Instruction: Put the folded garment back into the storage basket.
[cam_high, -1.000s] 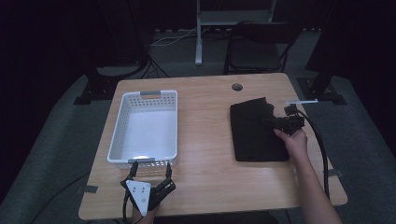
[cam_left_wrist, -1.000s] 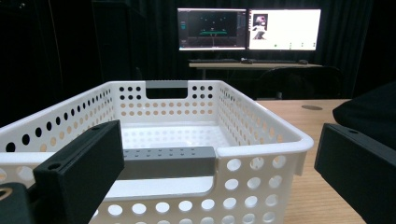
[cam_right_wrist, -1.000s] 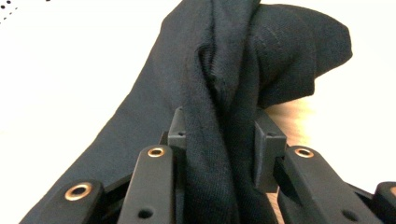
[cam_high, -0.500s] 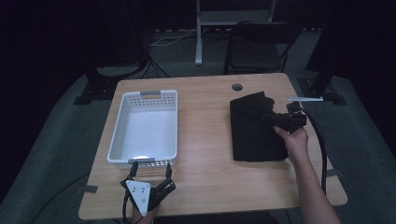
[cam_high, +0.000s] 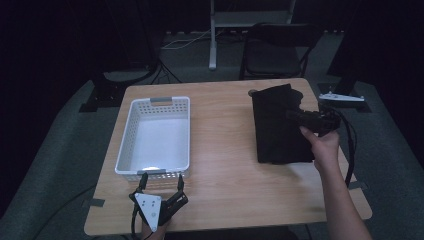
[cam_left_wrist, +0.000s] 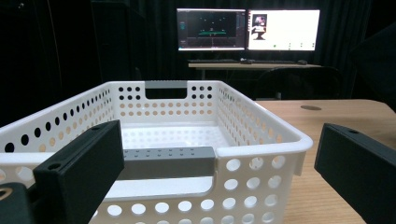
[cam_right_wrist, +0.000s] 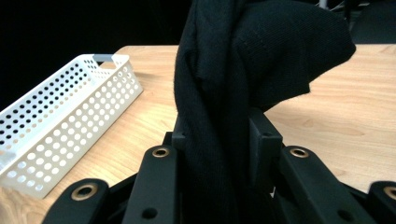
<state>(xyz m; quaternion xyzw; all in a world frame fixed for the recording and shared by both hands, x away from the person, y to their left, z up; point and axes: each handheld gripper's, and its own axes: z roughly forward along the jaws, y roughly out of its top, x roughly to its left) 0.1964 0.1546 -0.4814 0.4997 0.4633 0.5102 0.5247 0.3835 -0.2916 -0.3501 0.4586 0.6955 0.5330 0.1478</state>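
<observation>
Two grippers are at work on the wooden desk (cam_high: 225, 165): the right gripper (cam_high: 295, 116) has its jaws clamped tight on a fold of the black cloth (cam_high: 277, 130), which lies along the desk's right side with its gripped part raised off the wood, while the left gripper (cam_high: 161, 186) sits at the near edge with its jaws spread wide and nothing between them, pointing into the white perforated basket (cam_high: 125, 145) that stands just beyond it on the left half. The risk, I judge, is that only a bunched pinch is held, so the loose remainder may drag, unfold or slip out on the way over, or catch the basket's rim and shove it. Around the desk the room is dark, with a chair (cam_high: 280, 47) behind and lit monitors (cam_left_wrist: 247, 29) farther back
</observation>
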